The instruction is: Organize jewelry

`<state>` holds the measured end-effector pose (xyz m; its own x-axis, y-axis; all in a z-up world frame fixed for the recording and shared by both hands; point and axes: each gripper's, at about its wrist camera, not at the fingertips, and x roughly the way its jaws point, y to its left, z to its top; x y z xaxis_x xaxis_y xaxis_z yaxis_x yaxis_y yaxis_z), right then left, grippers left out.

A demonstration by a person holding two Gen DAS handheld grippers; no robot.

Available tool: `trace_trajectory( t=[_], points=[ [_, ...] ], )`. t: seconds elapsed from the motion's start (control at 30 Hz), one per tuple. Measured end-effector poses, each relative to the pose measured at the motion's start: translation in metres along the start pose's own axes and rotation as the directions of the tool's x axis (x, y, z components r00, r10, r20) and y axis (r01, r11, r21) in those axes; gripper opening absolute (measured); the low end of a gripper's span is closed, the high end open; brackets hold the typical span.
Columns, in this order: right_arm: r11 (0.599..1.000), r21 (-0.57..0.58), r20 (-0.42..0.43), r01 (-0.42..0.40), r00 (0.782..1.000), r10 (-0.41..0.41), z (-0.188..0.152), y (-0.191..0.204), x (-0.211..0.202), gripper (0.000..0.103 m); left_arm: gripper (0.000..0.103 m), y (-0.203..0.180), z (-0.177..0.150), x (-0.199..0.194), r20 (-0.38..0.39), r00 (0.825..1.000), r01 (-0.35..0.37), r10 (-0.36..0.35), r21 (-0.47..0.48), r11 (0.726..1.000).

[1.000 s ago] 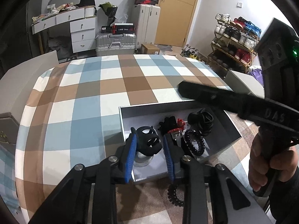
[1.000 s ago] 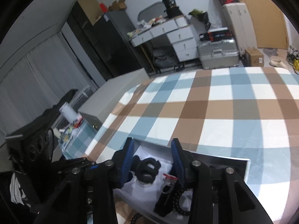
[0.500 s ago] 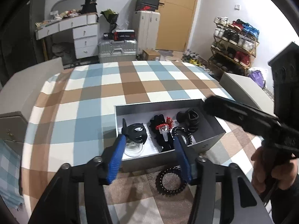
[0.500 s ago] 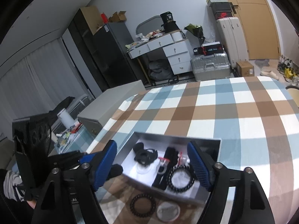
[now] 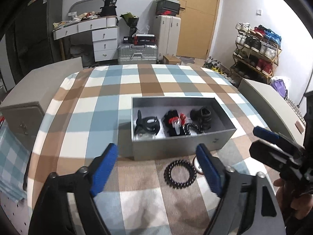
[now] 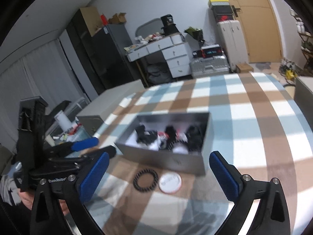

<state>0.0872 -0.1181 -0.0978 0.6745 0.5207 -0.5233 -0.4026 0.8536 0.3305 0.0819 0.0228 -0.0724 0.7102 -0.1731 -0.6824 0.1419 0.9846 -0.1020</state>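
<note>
A grey open box [image 5: 176, 146] [image 6: 166, 157] sits on the checked cloth and holds several black and red jewelry pieces [image 5: 173, 122] [image 6: 168, 137]. A black beaded bracelet [image 5: 180, 173] [image 6: 145, 179] and a round white badge [image 6: 169, 182] lie on the cloth in front of the box. My left gripper [image 5: 158, 168] is open and empty, held back from the box's front wall. My right gripper [image 6: 158, 173] is open and empty, above the bracelet and badge. Each gripper shows in the other's view: the right one [image 5: 273, 146], the left one [image 6: 92, 146].
The checked cloth [image 5: 109, 101] covers the table. A grey case [image 5: 29, 101] stands at its left edge and another [image 5: 273, 105] at its right. Drawers, suitcases [image 5: 137, 52] and a shoe rack [image 5: 256, 49] line the room behind.
Both grippers have pulled back from inside the box and opened wide. The black clip that sat between the fingers now lies in the box. The bracelet and badge have come into view.
</note>
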Motion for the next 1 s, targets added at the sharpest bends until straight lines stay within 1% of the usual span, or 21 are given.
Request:
trace_trajectory(
  t=[0.17, 0.27, 0.3, 0.33, 0.37, 0.4, 0.5, 0.6, 0.63, 0.67, 0.7, 0.73, 0.77, 0.8, 0.87, 0.9, 0.93, 1.0],
  points=[
    [0.997, -0.036, -0.025, 0.067, 0.997, -0.068, -0.017, -0.003, 0.007, 0.103, 0.084, 0.007, -0.016, 0.001, -0.002, 0.999, -0.037, 0.037, -0.043, 0.998],
    [0.996, -0.04, -0.091, 0.081, 0.992, -0.085, -0.022, -0.004, 0.018, 0.103, 0.088, 0.012, -0.024, 0.005, -0.018, 0.998, -0.06, 0.059, -0.051, 0.997],
    [0.994, -0.042, -0.113, 0.099, 0.988, -0.103, -0.024, -0.005, 0.023, 0.103, 0.091, 0.013, -0.027, 0.006, -0.027, 0.997, -0.067, 0.065, -0.053, 0.996],
    [0.99, -0.044, -0.135, 0.131, 0.982, -0.136, -0.026, -0.006, 0.029, 0.103, 0.091, 0.014, -0.03, 0.006, -0.034, 0.997, -0.069, 0.068, -0.056, 0.996],
    [0.989, -0.044, -0.149, 0.143, 0.978, -0.148, -0.028, -0.007, 0.033, 0.103, 0.091, 0.015, -0.032, 0.008, -0.044, 0.997, -0.072, 0.069, -0.059, 0.996],
    [0.989, -0.043, -0.174, 0.142, 0.974, -0.148, -0.03, -0.007, 0.039, 0.103, 0.091, 0.016, -0.034, 0.008, -0.049, 0.996, -0.071, 0.068, -0.061, 0.996],
    [0.991, -0.035, -0.211, 0.129, 0.968, -0.134, -0.033, -0.008, 0.049, 0.102, 0.091, 0.017, -0.039, 0.009, -0.064, 0.996, -0.07, 0.066, -0.064, 0.995],
    [0.987, -0.069, -0.232, 0.143, 0.96, -0.156, -0.032, -0.003, 0.059, 0.097, 0.091, 0.02, -0.041, 0.011, -0.071, 0.995, -0.074, 0.07, -0.064, 0.995],
    [0.985, -0.084, -0.233, 0.151, 0.958, -0.167, -0.032, -0.001, 0.061, 0.093, 0.091, 0.02, -0.041, 0.011, -0.072, 0.995, -0.074, 0.069, -0.067, 0.995],
    [0.979, -0.113, -0.24, 0.167, 0.952, -0.19, -0.032, 0.002, 0.066, 0.09, 0.091, 0.021, -0.042, 0.011, -0.075, 0.995, -0.071, 0.066, -0.071, 0.995],
    [0.973, -0.14, -0.243, 0.184, 0.946, -0.214, -0.032, 0.004, 0.069, 0.089, 0.091, 0.022, -0.042, 0.012, -0.08, 0.995, -0.067, 0.061, -0.076, 0.995],
    [0.963, -0.178, -0.243, 0.204, 0.939, -0.244, -0.033, 0.008, 0.072, 0.084, 0.091, 0.023, -0.043, 0.012, -0.088, 0.995, -0.059, 0.052, -0.082, 0.995],
    [0.957, -0.197, -0.244, 0.212, 0.935, -0.257, -0.033, 0.01, 0.074, 0.082, 0.091, 0.023, -0.043, 0.013, -0.095, 0.995, -0.051, 0.043, -0.083, 0.995],
    [0.954, -0.212, -0.24, 0.214, 0.935, -0.263, -0.033, 0.012, 0.075, 0.081, 0.091, 0.023, -0.043, 0.013, -0.098, 0.994, -0.047, 0.039, -0.082, 0.996],
    [0.955, -0.215, -0.242, 0.205, 0.936, -0.255, -0.033, 0.012, 0.075, 0.076, 0.091, 0.022, -0.044, 0.013, -0.097, 0.995, -0.044, 0.036, -0.079, 0.996],
    [0.953, -0.219, -0.245, 0.212, 0.933, -0.264, -0.033, 0.012, 0.076, 0.074, 0.091, 0.022, -0.044, 0.013, -0.097, 0.995, -0.041, 0.033, -0.079, 0.996],
    [0.942, -0.246, -0.241, 0.23, 0.927, -0.289, -0.034, 0.014, 0.077, 0.07, 0.091, 0.022, -0.044, 0.013, -0.098, 0.995, -0.036, 0.028, -0.081, 0.996],
    [0.932, -0.274, -0.242, 0.237, 0.921, -0.305, -0.036, 0.017, 0.078, 0.068, 0.091, 0.023, -0.044, 0.014, -0.101, 0.995, -0.031, 0.022, -0.086, 0.996]
  ],
)
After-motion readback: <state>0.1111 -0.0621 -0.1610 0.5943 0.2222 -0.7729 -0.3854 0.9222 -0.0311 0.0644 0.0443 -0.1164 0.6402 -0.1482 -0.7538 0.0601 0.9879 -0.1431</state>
